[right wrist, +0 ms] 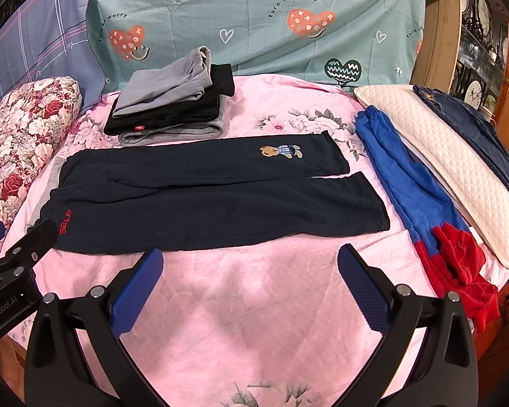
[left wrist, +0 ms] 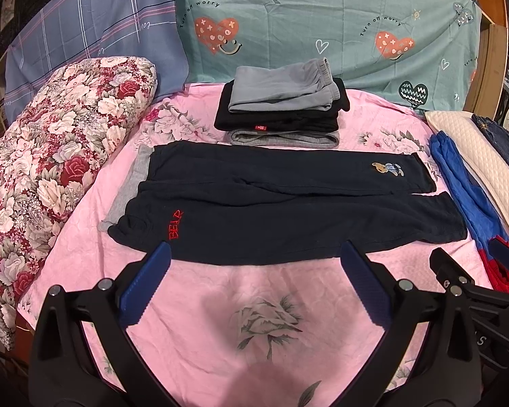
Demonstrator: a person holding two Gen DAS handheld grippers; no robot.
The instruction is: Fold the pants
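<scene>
A pink floral bedsheet [left wrist: 220, 305] covers the bed, with a teal heart-print sheet [left wrist: 305, 17] and a blue plaid sheet [left wrist: 85, 23] draped upright behind it. A long floral bolster pillow [left wrist: 51, 156] lies along the bed's left edge. Spread flat across the middle of the sheet are the navy pants [left wrist: 271, 210], waistband to the left and both legs running right, side by side; red lettering marks the near hip and an embroidered bear [right wrist: 281, 152] sits on the far leg. A quilted cream pillow [right wrist: 451, 176] rests at the right edge, with dark denim jeans [right wrist: 475, 125] beyond it and blue-and-red pants [right wrist: 417, 203] lying just beside it on the sheet. Behind the navy pants stands a stack of folded garments [left wrist: 281, 108], grey on top, black in the middle, grey beneath. The left gripper [left wrist: 254, 285] hovers over bare sheet just short of the pants' near edge, its blue-padded fingers spread wide and holding nothing. The right gripper [right wrist: 251, 288] hangs likewise, fingers wide apart and empty, near the same edge.
</scene>
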